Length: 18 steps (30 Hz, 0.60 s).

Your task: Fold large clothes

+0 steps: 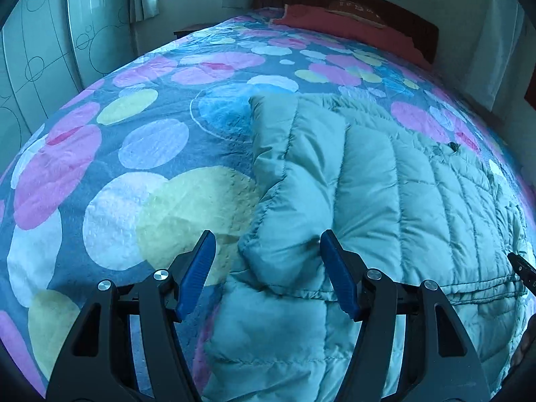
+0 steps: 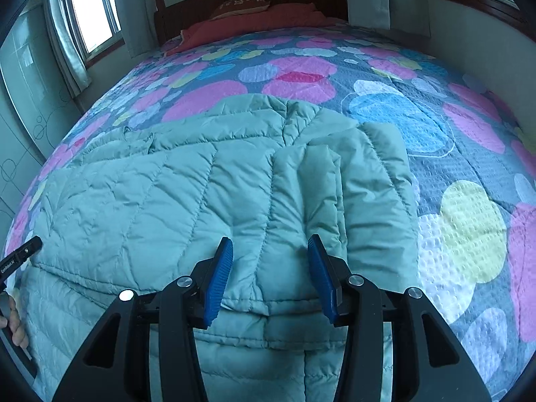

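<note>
A teal quilted puffer jacket (image 1: 402,184) lies spread on the bed, its sleeves folded in over the body. In the left wrist view my left gripper (image 1: 268,238) stands open over the jacket's left edge, where a folded sleeve (image 1: 284,154) lies. One blue pad hangs over the bedspread and the other over the jacket. In the right wrist view my right gripper (image 2: 270,239) is open above the jacket (image 2: 150,194), close to the other folded sleeve (image 2: 368,174). Nothing is pinched by either. Each gripper's tip shows at the edge of the other view.
A bedspread (image 1: 134,167) with large coloured dots covers the bed. A red pillow (image 2: 254,23) and a dark headboard (image 2: 187,10) are at the far end. A wardrobe (image 1: 40,60) stands left of the bed, and a hand (image 2: 13,321) holds the left gripper.
</note>
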Each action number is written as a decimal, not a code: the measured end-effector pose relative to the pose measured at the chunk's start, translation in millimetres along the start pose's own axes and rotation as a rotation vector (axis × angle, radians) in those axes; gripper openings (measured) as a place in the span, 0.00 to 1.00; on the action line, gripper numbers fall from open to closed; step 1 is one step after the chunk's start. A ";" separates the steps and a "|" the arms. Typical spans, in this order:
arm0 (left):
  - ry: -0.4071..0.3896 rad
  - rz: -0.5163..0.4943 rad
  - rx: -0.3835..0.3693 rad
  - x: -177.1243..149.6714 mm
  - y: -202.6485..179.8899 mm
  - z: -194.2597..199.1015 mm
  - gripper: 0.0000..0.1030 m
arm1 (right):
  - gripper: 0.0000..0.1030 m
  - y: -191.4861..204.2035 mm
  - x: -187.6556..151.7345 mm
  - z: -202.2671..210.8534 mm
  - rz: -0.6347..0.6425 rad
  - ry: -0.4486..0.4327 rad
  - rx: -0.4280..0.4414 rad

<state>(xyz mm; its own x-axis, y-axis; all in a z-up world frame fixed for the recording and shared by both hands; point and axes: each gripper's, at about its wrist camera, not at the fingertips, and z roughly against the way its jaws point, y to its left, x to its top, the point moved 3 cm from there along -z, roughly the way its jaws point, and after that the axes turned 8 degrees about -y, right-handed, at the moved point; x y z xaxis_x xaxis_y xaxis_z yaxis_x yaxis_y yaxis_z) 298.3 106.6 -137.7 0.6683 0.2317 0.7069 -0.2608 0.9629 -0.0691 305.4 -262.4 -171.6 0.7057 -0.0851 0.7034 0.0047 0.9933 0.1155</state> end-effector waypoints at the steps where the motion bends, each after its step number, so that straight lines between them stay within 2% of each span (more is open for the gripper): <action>1: 0.025 0.009 -0.011 -4.0 2.3 -8.2 0.64 | 0.46 0.1 -2.4 -5.2 0.007 -0.001 0.008; 4: 0.024 0.011 -0.015 -3.8 4.1 -6.9 0.66 | 0.46 -0.1 -0.2 -0.1 -0.006 -0.011 0.013; 9: 0.013 0.049 -0.044 -6.9 13.0 24.8 0.66 | 0.46 -8.7 -5.1 39.1 -0.065 -0.041 0.038; 12: 0.014 0.075 -0.057 -22.4 25.1 49.3 0.66 | 0.48 -18.3 -22.3 64.5 -0.086 -0.034 0.038; 14: 0.019 0.090 -0.056 -37.3 35.2 65.8 0.66 | 0.52 -26.1 -37.9 81.8 -0.102 -0.027 0.030; 18: 0.026 0.140 -0.033 -69.5 58.7 99.0 0.66 | 0.52 -44.5 -70.2 116.2 -0.129 -0.013 0.003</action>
<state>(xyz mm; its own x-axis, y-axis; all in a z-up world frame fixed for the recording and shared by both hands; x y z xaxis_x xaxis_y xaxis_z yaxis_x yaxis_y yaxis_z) 167.6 133.4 -121.2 0.6450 0.3676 0.6700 -0.3304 0.9247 -0.1893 173.3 -309.7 -144.6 0.6901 -0.2130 0.6916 0.0928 0.9739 0.2073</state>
